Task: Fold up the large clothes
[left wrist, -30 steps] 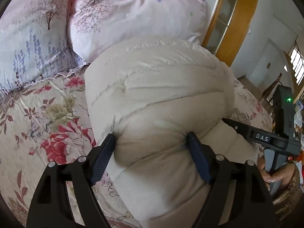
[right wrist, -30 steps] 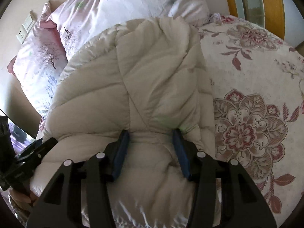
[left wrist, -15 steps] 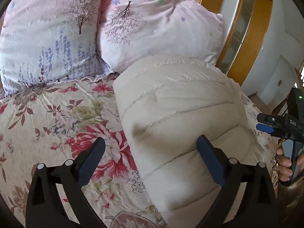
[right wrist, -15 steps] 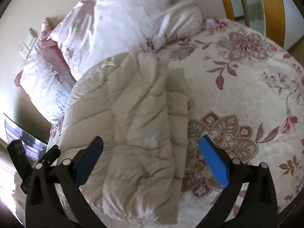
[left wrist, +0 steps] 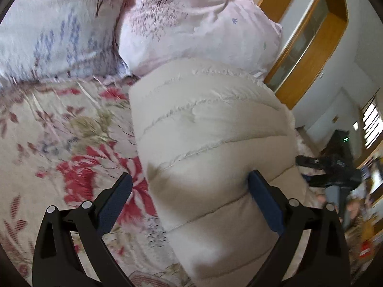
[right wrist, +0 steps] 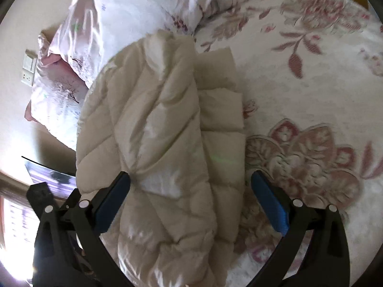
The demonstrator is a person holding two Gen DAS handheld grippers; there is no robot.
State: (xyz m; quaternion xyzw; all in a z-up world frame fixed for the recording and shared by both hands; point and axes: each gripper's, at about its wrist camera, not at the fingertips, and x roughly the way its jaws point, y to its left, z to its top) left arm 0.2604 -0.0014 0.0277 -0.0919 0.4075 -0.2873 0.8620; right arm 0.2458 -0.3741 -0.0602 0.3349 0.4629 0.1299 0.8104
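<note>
Left wrist view: the left hand-held gripper (left wrist: 189, 202) stands wide open over the bed (left wrist: 59, 148), gripping nothing — its right pad touches the flank of the cream puffer coat (left wrist: 210, 143), its left pad hangs over the flowered sheet. The coat lies folded into a thick bundle just below the pillows (left wrist: 167, 24). The view is blurred.

Right wrist view: the right hand-held gripper (right wrist: 190, 199) is equally wide open and empty, straddling the coat's near end (right wrist: 162, 143). Stacked layers overlap unevenly here. With nothing pinning it, the springy padding could puff up and slide apart, I'd guess. No containers are visible.
</note>
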